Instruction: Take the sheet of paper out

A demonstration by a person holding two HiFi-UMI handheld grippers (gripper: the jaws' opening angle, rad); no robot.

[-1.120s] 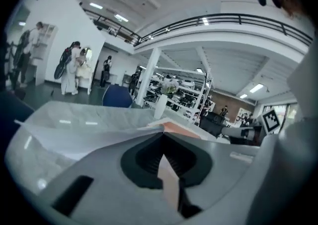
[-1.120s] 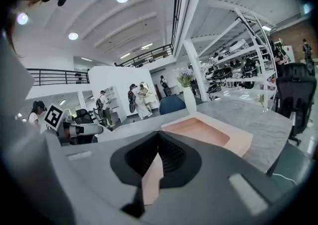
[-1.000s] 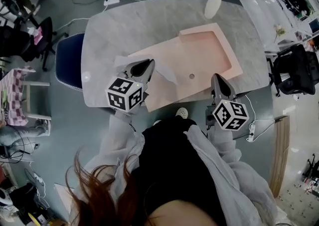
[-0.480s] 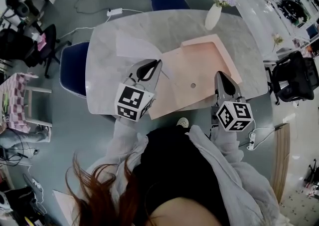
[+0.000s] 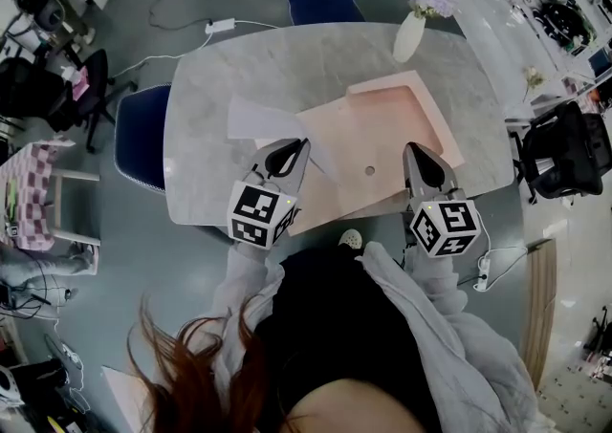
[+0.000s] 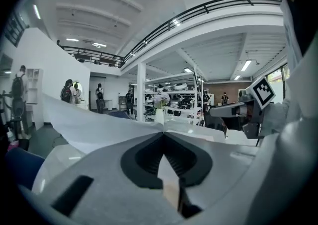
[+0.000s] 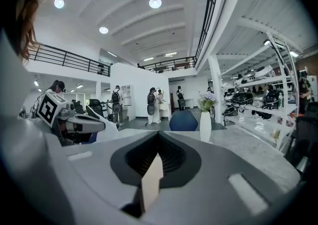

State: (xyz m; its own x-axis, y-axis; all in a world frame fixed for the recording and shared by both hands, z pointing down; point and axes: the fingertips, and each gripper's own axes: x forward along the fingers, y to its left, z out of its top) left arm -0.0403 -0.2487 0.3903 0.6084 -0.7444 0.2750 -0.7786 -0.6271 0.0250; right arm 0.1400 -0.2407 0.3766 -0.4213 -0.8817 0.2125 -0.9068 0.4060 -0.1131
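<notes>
Paper sheet is mostly clear of the pink folder, clamped in the closed left gripper. Right gripper appears clamped on the folder's edge. We judge extraction nearly complete; next, draw leftward until free.

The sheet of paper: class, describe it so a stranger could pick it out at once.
Find the grey marble table, then the big peach folder on it. At the folder's left edge a white sheet of paper sticks out, pinched in the left tongs. It is the only white, flat thing there.
</notes>
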